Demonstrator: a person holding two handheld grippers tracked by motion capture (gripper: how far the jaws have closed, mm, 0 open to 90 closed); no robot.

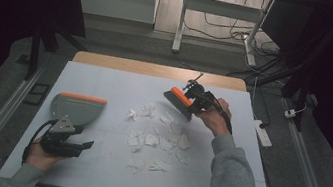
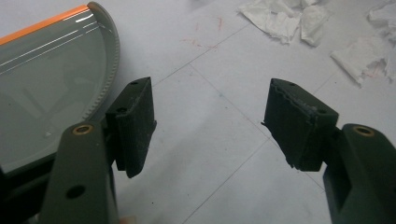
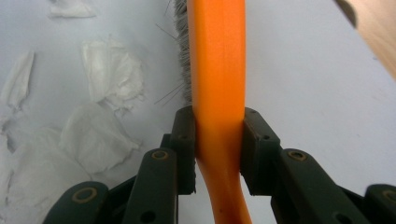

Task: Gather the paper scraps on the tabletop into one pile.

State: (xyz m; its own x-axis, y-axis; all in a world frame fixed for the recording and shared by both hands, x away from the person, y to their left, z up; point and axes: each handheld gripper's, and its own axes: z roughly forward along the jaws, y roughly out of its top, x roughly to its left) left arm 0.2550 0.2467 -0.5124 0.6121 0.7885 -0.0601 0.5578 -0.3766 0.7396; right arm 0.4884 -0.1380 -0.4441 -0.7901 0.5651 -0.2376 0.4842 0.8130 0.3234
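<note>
A grey dustpan (image 1: pixel 76 107) with an orange lip lies on the white table top (image 1: pixel 121 81) at the left. My left gripper (image 1: pixel 87 145) rests just in front of it, open, with nothing between its pads (image 2: pixel 210 126); the dustpan (image 2: pixel 42 88) sits beside its left jaw. Over at the back right, my right gripper (image 1: pixel 192 102) is shut on the handle of an orange brush (image 1: pixel 178 100) with grey bristles. The pads press both sides of the brush handle (image 3: pixel 217 70). Torn white paper scraps (image 1: pixel 157 137) lie spread mid-table, below and left of the brush.
Paper scraps (image 2: pixel 285 21) lie ahead and right of the left gripper, and more scraps (image 3: pixel 112 70) lie left of the brush. A wooden edge (image 1: pixel 158 70) borders the table's far side. A power strip (image 1: pixel 263 134) and cables lie on the floor at the right.
</note>
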